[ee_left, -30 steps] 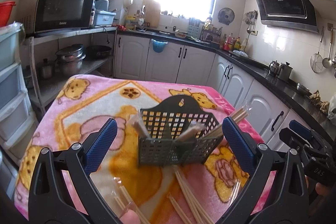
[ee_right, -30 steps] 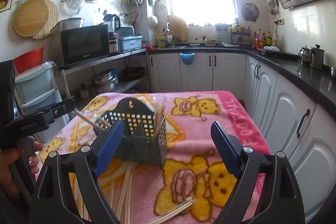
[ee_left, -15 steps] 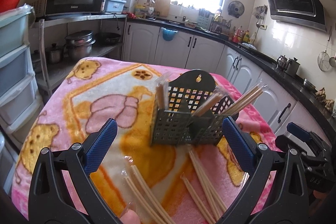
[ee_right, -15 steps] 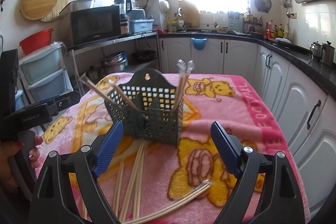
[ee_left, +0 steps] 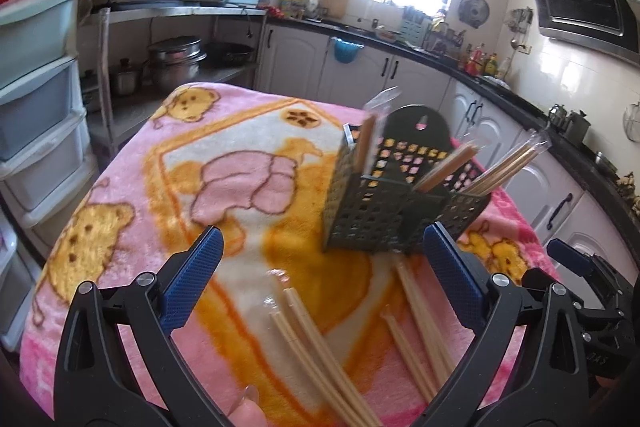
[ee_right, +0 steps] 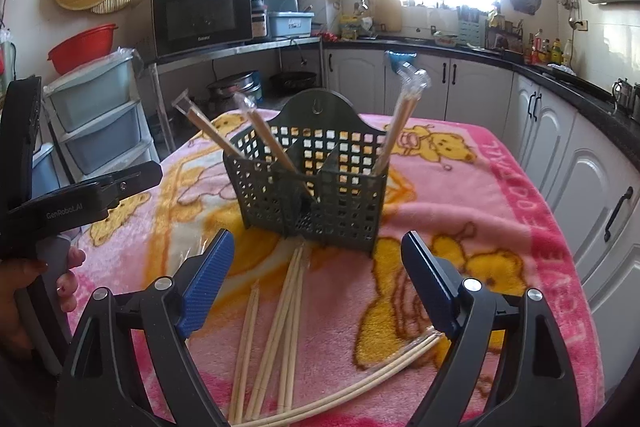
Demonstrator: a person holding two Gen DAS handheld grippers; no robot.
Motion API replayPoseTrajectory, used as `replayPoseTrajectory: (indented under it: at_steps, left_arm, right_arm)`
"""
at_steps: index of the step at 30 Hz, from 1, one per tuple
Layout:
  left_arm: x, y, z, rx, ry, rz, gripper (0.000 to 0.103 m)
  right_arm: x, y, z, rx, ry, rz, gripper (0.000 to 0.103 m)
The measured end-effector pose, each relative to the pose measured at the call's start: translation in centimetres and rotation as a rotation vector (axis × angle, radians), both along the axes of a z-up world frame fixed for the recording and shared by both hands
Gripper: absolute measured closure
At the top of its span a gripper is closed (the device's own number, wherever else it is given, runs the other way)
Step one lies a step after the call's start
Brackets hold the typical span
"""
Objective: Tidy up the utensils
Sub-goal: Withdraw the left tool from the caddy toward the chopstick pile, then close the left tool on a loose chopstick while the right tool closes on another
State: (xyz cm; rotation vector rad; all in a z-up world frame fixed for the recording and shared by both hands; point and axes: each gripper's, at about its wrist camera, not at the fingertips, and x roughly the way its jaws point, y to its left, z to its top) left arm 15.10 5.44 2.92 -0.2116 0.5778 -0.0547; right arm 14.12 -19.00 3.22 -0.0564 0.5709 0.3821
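A dark perforated utensil caddy [ee_left: 396, 203] [ee_right: 316, 191] stands on the pink bear blanket [ee_left: 224, 183] [ee_right: 480, 195], with wrapped chopstick pairs [ee_left: 508, 163] [ee_right: 400, 111] leaning in its compartments. Loose chopsticks [ee_left: 320, 351] [ee_right: 280, 331] lie on the blanket in front of the caddy. My left gripper [ee_left: 324, 279] is open and empty above the loose chopsticks. My right gripper [ee_right: 316, 287] is open and empty above other loose chopsticks, with a curved wrapped pair [ee_right: 384, 375] near its right finger.
White kitchen cabinets [ee_right: 472, 87] and a dark counter run behind and to the right. A shelf with a microwave [ee_right: 200, 17] and pots, and plastic drawers [ee_left: 36, 99], stand to the left. The left gripper's handle [ee_right: 80, 203] shows at the left of the right wrist view.
Both grippers have come lower and closer to the table; the caddy and loose chopsticks loom larger. The left view has swung so the caddy sits further right. Both stay open.
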Motion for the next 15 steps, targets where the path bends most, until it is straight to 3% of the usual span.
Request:
replayPoseTrajectory:
  at_steps: [9,15]
  left_arm:
    - [0.1,2.3,-2.8,-0.017,0.076,0.045,0.011]
    - [0.5,2.7,-4.7,-0.059,0.136,0.022,0.039]
  right_arm:
    - [1.7,2.1,-2.1,-0.01,0.084,0.049,0.032]
    - [4.2,3.7,-3.8,-0.031,0.159,0.061,0.047]
